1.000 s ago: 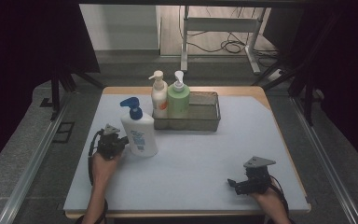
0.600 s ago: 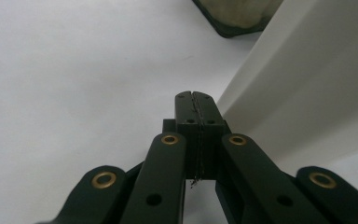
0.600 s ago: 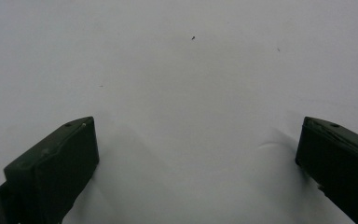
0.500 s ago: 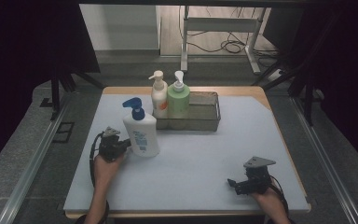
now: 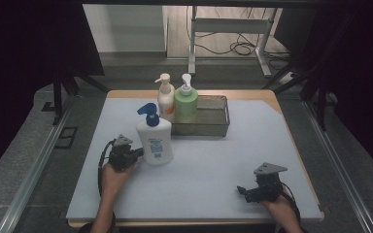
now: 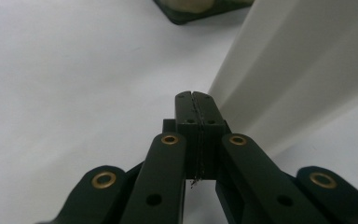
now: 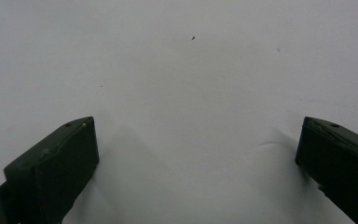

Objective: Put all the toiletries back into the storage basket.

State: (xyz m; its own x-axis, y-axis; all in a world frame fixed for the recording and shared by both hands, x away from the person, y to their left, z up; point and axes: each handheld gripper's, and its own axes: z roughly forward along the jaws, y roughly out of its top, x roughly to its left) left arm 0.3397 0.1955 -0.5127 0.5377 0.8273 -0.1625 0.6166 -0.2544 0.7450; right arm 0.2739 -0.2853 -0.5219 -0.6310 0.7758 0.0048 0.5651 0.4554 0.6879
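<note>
A white pump bottle (image 5: 154, 141) with a blue pump head stands upright on the pale table mat (image 5: 209, 170), left of centre. My left gripper (image 5: 137, 154) is at the bottle's left side, low down. In the left gripper view its jaws (image 6: 196, 95) are pressed together with nothing between them. Their tips lie right against the bottle's white wall (image 6: 298, 70). My right gripper (image 5: 242, 190) rests near the front right of the mat, pointing left. Its jaws (image 7: 198, 140) stand wide apart over bare mat.
A dark mesh basket (image 5: 209, 122) stands at the back centre. It holds a green pump bottle (image 5: 185, 104) and a white-and-orange pump bottle (image 5: 165, 99) at its left end. A corner of the basket (image 6: 186, 14) shows past the left gripper. Table edges lie close behind both hands.
The left gripper and the white bottle have both shifted slightly to the right. The right gripper has stayed where it was.
</note>
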